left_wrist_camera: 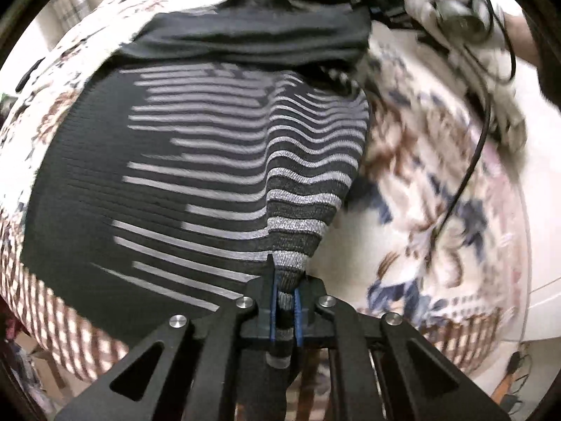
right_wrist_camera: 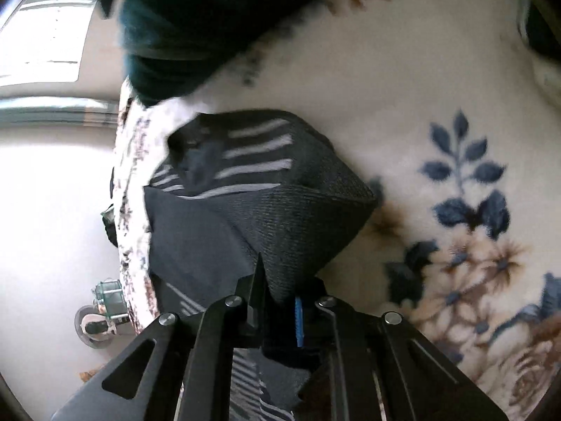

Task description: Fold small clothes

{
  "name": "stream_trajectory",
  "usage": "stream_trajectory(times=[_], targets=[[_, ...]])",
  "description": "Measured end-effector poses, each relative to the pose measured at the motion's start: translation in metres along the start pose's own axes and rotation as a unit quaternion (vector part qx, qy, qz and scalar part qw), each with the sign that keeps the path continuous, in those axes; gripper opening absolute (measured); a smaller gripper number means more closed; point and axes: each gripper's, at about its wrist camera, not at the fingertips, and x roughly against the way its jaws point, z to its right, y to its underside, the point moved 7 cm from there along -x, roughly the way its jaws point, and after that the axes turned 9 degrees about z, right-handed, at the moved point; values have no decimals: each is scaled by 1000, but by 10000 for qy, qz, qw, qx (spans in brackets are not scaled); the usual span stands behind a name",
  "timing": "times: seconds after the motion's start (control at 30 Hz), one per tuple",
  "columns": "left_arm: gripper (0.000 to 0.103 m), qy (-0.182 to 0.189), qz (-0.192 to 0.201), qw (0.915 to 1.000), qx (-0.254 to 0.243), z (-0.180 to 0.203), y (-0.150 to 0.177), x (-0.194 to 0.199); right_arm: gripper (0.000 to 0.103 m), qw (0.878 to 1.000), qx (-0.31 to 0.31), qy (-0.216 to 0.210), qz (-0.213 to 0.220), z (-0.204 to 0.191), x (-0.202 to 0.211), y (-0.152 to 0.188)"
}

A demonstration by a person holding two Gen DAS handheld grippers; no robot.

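1. We've got the left gripper [left_wrist_camera: 284, 307] clamped on a corner of the striped garment [left_wrist_camera: 196, 161], cloth fanning out ahead of the jaws.
2. Our right gripper [right_wrist_camera: 277, 312] pinches another dark edge, likely so we can lift and fold over the floral blanket [right_wrist_camera: 455, 175].

A ribbed knit garment [left_wrist_camera: 196, 161] in matt black cloth with grey stripes lies on a fuzzy, floral fleece blanket [left_wrist_camera: 413, 161]. Above the garment sits dark teal cloth [right_wrist_camera: 182, 35]. Matt black plastic grippers [left_wrist_camera: 284, 301] carry shiny metal rivets and blue ridged pads [right_wrist_camera: 298, 321].
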Motion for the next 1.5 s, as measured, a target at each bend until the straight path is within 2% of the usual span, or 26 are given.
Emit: stream_trajectory(times=[0.2, 0.37, 0.53, 0.73, 0.87, 1.03, 1.1, 1.17, 1.23, 1.27, 1.37, 1.43, 1.47, 1.5], targets=[[5, 113, 210, 9969, 750, -53, -32, 34, 11, 9990, 420, 41, 172, -89, 16, -11], [5, 149, 284, 9881, 1502, -128, -41, 41, 11, 9963, 756, 344, 209, -177, -13, -13], [5, 248, 321, 9795, 1973, -209, -47, 33, 10, 9909, 1185, 631, 133, -272, -89, -5], [5, 367, 56, 9729, 2282, -292, -40, -2, 10, 9769, 1677, 1316, -167, -351, -223, 14], [5, 390, -179, 9674, 2497, -343, -29, -31, 10, 9660, 1786, 1849, -257, -367, -291, 26], [6, 656, -434, 9599, 2690, -375, -18, -49, 10, 9536, 1845, 2368, -224, -366, -328, 35], [8, 759, -501, 9601, 2645, -379, -16, -49, 12, 9518, 1773, 2485, -304, -362, -336, 36], [12, 883, -646, 9578, 2658, -381, -14, -48, 19, 9538, 1660, 2465, -438, -364, -339, 38], [25, 902, -702, 9512, 2865, -393, -9, -42, 58, 9636, 1544, 2113, -537, -374, -335, 40], [28, 835, -756, 9496, 2924, -400, -4, -37, 64, 9699, 1503, 1819, -598, -380, -325, 46], [39, 842, -717, 9421, 3165, -416, 5, -18, 65, 9759, 1737, 1224, -500, -393, -274, 76], [50, 983, -708, 9379, 3251, -416, 6, -10, 65, 9752, 1861, 1095, -494, -388, -241, 104], [52, 990, -737, 9394, 3198, -414, 6, -8, 65, 9743, 1917, 1084, -479, -378, -219, 124], [52, 929, -773, 9446, 3051, -411, 7, -7, 65, 9732, 1951, 1115, -481, -367, -201, 145]])
